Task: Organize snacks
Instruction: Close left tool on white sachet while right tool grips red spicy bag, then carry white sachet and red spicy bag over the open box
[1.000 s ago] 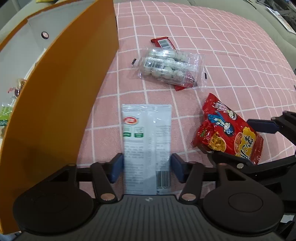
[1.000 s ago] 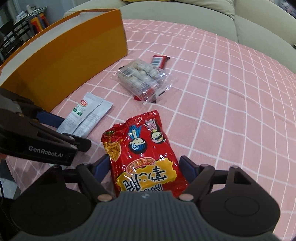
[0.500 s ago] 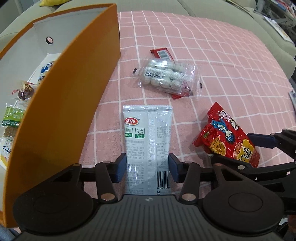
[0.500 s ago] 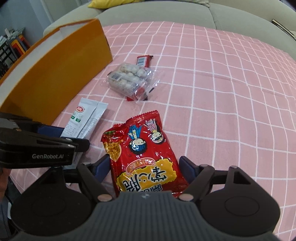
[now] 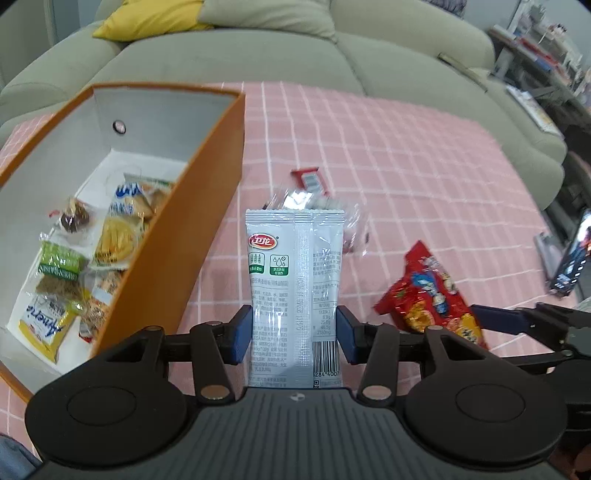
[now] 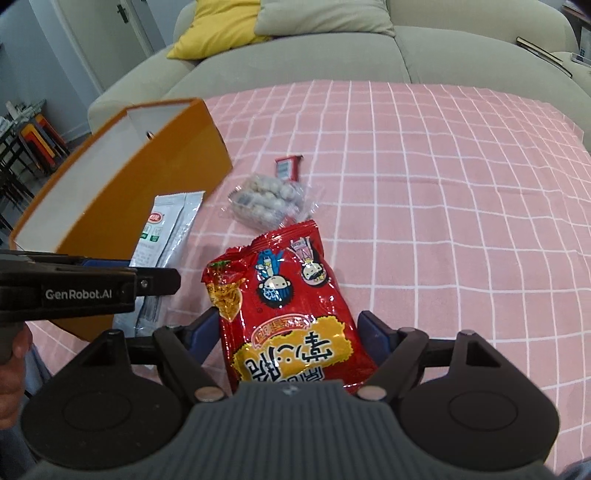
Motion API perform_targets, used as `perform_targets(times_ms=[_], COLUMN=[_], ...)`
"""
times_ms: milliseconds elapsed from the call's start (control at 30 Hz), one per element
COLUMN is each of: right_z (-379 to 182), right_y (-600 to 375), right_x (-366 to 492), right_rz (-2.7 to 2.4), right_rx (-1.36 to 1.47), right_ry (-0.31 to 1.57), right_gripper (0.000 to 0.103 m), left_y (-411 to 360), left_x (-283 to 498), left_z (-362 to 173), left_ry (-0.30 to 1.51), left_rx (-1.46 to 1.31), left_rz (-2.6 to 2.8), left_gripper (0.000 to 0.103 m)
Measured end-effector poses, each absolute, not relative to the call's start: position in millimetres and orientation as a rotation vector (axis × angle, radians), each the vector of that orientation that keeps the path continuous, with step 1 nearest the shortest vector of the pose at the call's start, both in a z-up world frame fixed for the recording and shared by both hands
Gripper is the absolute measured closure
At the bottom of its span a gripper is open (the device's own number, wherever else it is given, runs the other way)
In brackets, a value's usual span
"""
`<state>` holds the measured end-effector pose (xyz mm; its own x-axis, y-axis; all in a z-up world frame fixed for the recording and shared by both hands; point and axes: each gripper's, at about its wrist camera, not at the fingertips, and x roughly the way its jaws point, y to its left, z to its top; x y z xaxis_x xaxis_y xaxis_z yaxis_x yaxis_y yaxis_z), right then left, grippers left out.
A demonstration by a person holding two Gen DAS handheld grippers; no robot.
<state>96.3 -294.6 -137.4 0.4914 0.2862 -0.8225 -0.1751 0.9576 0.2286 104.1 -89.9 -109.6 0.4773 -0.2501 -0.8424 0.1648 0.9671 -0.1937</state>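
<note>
My left gripper [image 5: 293, 332] is shut on the lower part of a grey-white snack packet [image 5: 295, 266] and holds it upright, off the pink checked cloth [image 5: 406, 166]. The orange box [image 5: 207, 229] stands just to its left, white inside, with several wrapped snacks [image 5: 74, 266] on its floor. My right gripper [image 6: 288, 332] is shut on a red snack bag [image 6: 280, 288] with cartoon faces, also lifted. In the right wrist view the left gripper [image 6: 147, 273] and its packet [image 6: 166, 225] hang beside the orange box [image 6: 129, 195].
A clear pack of round white sweets [image 6: 266, 199] and a small red bar [image 6: 288, 166] lie on the cloth beyond both bags. A grey-green sofa [image 5: 258, 48] with a yellow cushion [image 6: 218, 29] runs along the far edge. A hand [image 6: 11, 354] holds the left gripper.
The left jaws closed onto the grey-white packet. Both grippers rose with their packets off the cloth and tipped upward, so the box's inside and the sofa came into view.
</note>
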Motion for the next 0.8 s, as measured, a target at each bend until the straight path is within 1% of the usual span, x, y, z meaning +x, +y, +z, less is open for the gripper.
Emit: perform_targets(times_ms=[267, 500, 800], right_z=[-99.6, -73.1, -51.1], right_y=[-271.2, -233.7, -168.2], right_x=[102.3, 113.8, 133.6], right_rz=[0.349, 0.426, 0.531], right_rx=[0.102, 0.057, -0.049], right_ry=[0.948, 0.891, 0.832], right_gripper=[0.027, 0.027, 0.027], left_y=[-66.0, -29.8, 13.4], left_x=[109.3, 122.2, 136.7], left_z=[-70.6, -39.6, -22.2], left_ry=[0.965, 0.909, 0.886], left_rx=[-0.108, -0.084, -0.019], left_rz=[-0.259, -0.238, -0.174], left_gripper=[0.050, 0.050, 0.050])
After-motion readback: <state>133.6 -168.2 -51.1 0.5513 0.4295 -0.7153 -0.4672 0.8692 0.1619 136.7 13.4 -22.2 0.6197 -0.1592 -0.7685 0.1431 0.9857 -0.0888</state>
